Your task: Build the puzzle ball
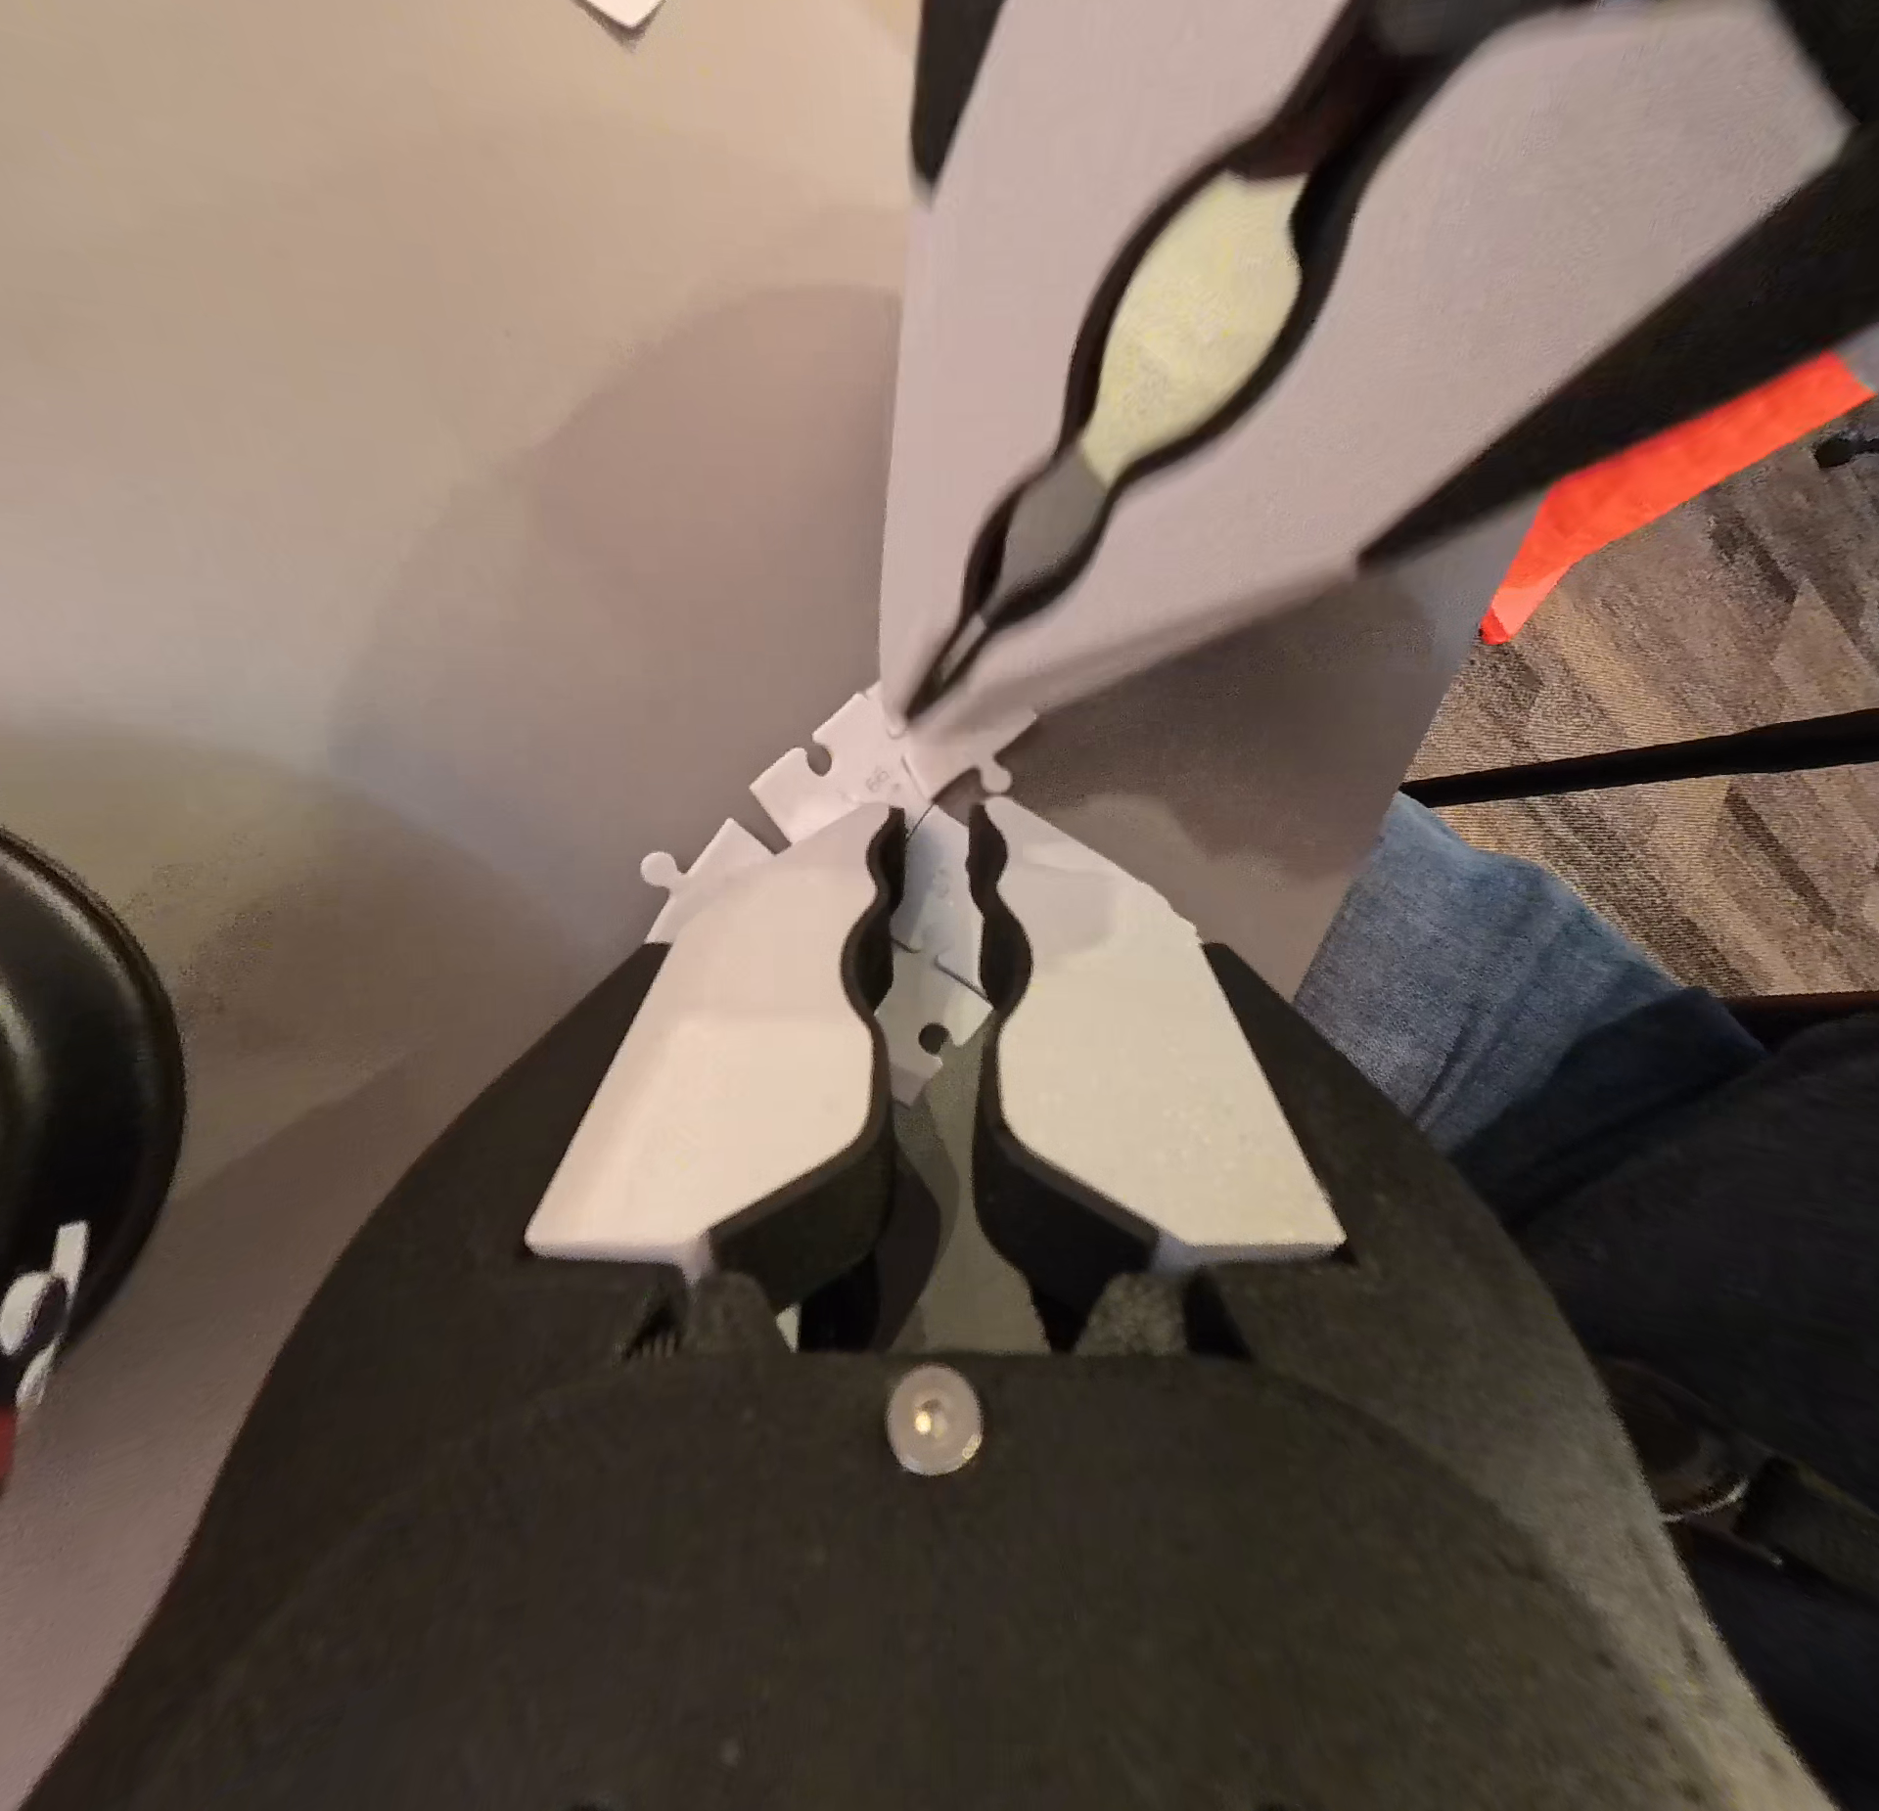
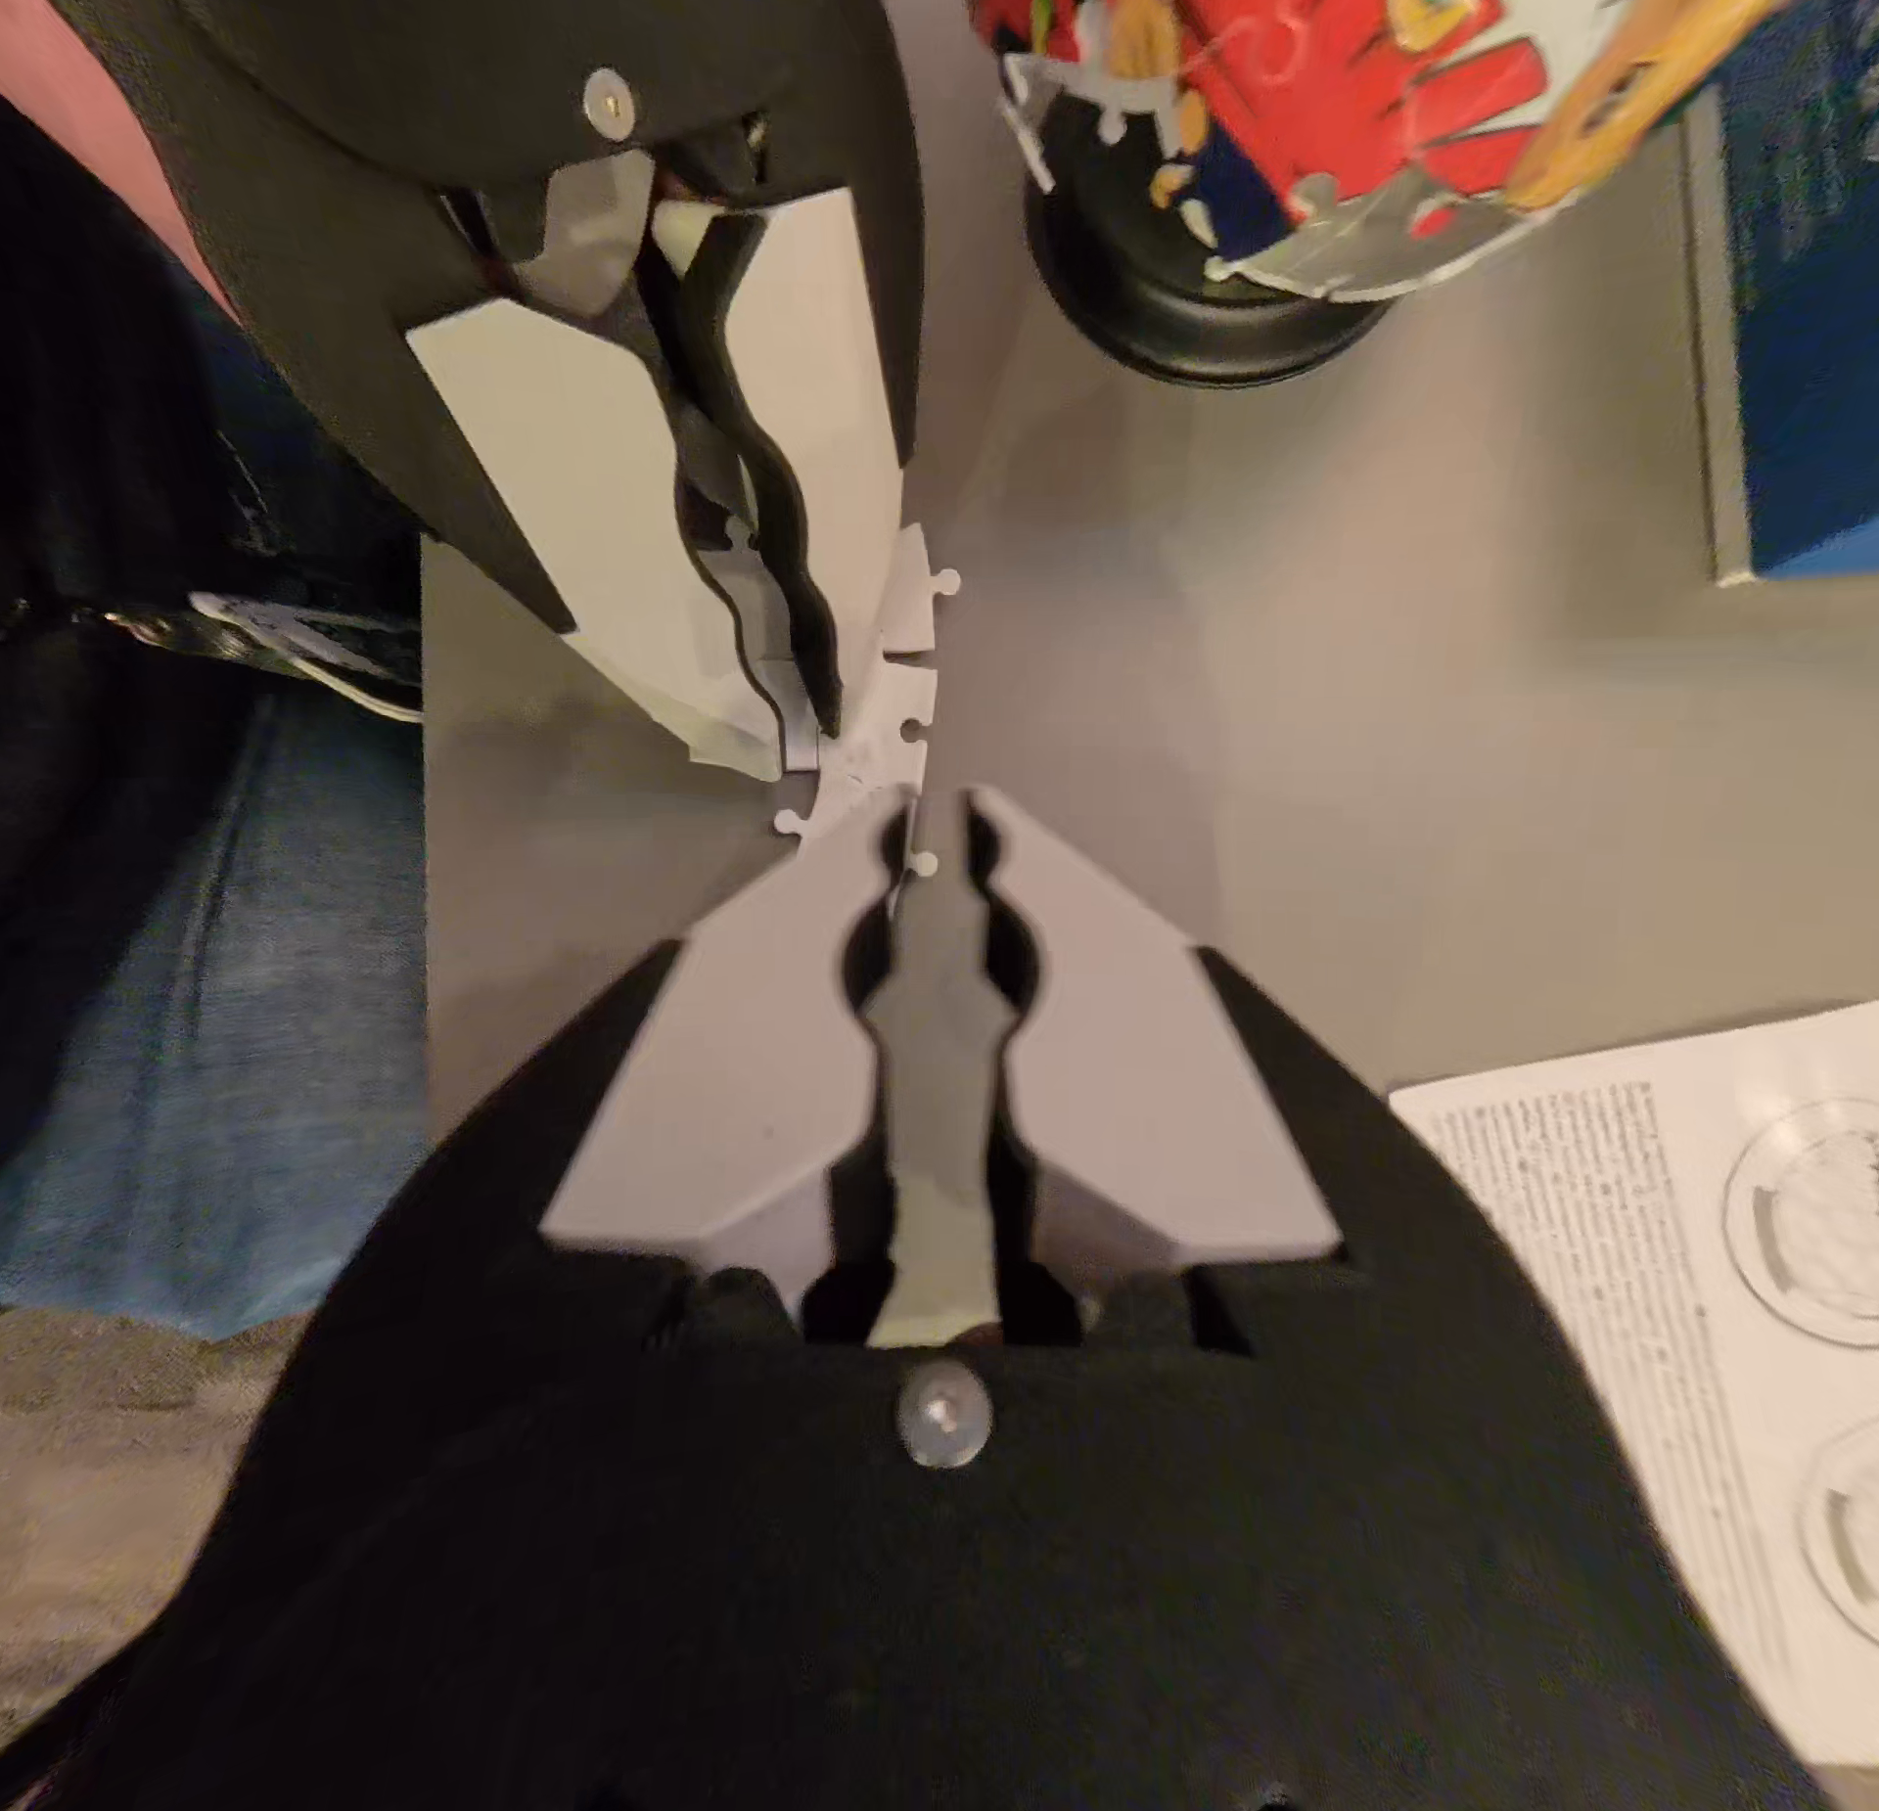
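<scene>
Only your right wrist view shows the colourful, half-built puzzle ball (image 2: 1373, 105) far right on its black stand (image 2: 1169, 278). Your left tongs (image 1: 935, 827) and right tongs (image 2: 937, 809) each pinch the joined white puzzle pieces (image 1: 864, 771) above the grey counter (image 1: 407, 441), their strip running left to right.

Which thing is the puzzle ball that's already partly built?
Start at the grey table and look toward its far end in the right wrist view. There a black round stand holds the puzzle ball. It is brightly coloured and curved, unlike the plain white pieces between the tongs.
</scene>
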`<state>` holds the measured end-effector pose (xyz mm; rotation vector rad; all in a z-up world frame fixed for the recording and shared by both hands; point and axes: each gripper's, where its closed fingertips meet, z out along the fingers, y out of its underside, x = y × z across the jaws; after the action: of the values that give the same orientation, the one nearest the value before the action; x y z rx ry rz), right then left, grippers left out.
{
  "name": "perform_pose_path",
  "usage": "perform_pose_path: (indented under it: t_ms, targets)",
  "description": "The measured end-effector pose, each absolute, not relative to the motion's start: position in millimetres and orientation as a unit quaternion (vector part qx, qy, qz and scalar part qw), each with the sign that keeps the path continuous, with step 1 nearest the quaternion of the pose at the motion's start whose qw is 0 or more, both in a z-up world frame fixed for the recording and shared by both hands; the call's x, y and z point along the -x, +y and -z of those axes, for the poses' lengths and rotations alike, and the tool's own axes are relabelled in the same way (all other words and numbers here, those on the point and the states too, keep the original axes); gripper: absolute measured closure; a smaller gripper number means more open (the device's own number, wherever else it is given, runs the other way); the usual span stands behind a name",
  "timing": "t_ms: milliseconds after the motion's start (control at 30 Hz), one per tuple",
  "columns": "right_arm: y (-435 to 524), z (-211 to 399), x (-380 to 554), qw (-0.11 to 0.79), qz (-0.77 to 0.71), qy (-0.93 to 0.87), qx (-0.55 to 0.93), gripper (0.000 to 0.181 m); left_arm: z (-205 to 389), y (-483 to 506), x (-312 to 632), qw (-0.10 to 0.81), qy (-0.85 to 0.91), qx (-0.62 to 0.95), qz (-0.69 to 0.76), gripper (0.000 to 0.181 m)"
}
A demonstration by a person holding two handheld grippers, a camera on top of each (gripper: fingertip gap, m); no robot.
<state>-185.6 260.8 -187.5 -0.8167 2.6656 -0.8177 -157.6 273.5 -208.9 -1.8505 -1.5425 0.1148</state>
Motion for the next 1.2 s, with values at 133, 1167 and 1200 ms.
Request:
perform_pose_path:
  t_ms: [133, 1167, 1200]
  targets:
    - [274, 208, 187, 0.130, 0.232, 0.921, 0.285, 0.154, 209, 275, 157, 0.355, -0.594, 0.720, -0.045, 0.168]
    - [286, 213, 174, 0.090, 0.295, 0.939, 0.150, 0.152, 209, 276, 158, 0.351, -0.591, 0.724, -0.054, 0.170]
    - [287, 212, 175, 0.083, 0.297, 0.940, 0.148, 0.179, 210, 276, 158, 0.351, -0.591, 0.724, -0.054, 0.170]
